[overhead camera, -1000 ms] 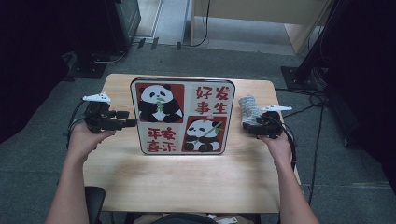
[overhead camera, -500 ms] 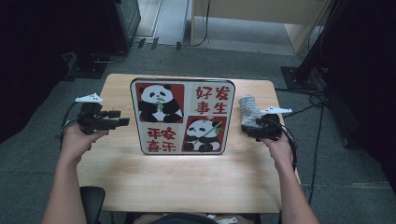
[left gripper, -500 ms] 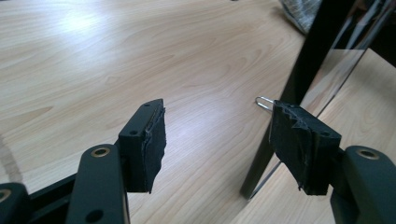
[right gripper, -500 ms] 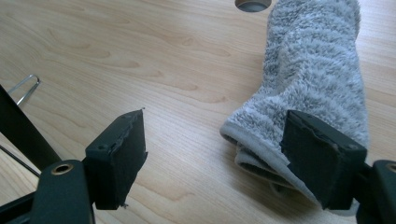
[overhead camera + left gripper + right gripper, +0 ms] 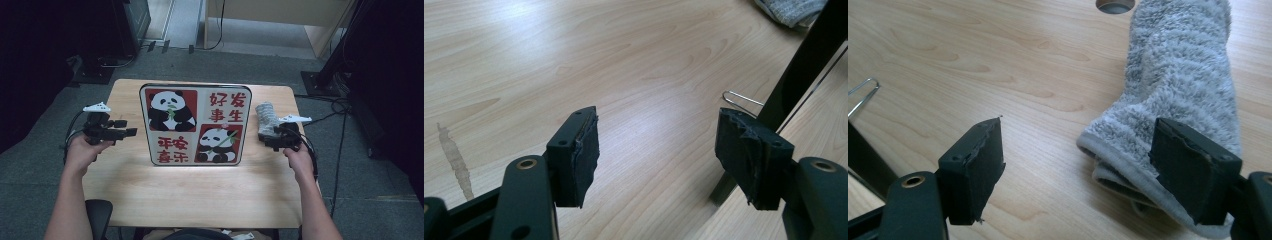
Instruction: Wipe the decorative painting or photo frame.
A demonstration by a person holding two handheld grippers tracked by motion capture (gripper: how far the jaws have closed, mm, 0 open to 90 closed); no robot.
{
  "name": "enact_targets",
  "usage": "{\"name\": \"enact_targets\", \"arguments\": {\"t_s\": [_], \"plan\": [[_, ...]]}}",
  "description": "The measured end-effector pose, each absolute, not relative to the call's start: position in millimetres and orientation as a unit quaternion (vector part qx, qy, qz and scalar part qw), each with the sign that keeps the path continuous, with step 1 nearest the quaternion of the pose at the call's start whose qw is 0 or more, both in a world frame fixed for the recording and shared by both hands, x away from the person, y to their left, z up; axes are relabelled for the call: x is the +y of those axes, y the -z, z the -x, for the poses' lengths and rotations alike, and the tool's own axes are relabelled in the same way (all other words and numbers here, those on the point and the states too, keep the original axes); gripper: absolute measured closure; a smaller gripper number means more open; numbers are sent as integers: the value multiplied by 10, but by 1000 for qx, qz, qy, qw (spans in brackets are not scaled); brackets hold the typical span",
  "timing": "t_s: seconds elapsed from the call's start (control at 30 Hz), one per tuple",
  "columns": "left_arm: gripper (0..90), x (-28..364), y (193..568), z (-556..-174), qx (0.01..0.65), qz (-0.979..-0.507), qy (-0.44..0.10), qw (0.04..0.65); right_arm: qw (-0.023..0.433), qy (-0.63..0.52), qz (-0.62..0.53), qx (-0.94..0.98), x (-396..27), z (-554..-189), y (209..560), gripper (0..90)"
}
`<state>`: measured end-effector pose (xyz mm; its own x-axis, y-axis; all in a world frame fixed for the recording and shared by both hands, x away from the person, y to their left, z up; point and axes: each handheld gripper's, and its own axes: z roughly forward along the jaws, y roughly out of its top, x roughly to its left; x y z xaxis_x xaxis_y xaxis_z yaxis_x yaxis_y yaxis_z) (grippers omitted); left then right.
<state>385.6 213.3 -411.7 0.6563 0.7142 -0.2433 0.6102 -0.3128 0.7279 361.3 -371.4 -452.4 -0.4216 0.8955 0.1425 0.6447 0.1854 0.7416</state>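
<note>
Red and white squares on the panda board [image 5: 196,125], which stands upright mid-table, carry the characters 好发事生 and 平安喜乐. Just off its right side, near the table's [image 5: 200,195] right edge, lies the grey sock [image 5: 265,119], fleecy, folded, with a hemmed cuff. The right gripper [image 5: 1075,170] hovers level over that cuff, jaws apart, empty. The left gripper [image 5: 127,128], near the left edge, points at the board, its jaws having just widened, nothing between them.

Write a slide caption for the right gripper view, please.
Open right hand-held gripper poised above a grey fleece cloth on the wooden table.
</note>
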Motion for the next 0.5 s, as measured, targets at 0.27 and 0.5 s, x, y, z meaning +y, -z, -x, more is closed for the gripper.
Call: {"name": "enact_targets", "arguments": {"t_s": [0.27,0.5], "plan": [[249,2109,4130,-3861,392,-812,-75,426,189,-359,-518,753,-3697,-3638,4563,218],[248,2121,4139,-3893,408,-802,-82,428,193,-359,-511,757,-3693,-3631,4557,191]]}}
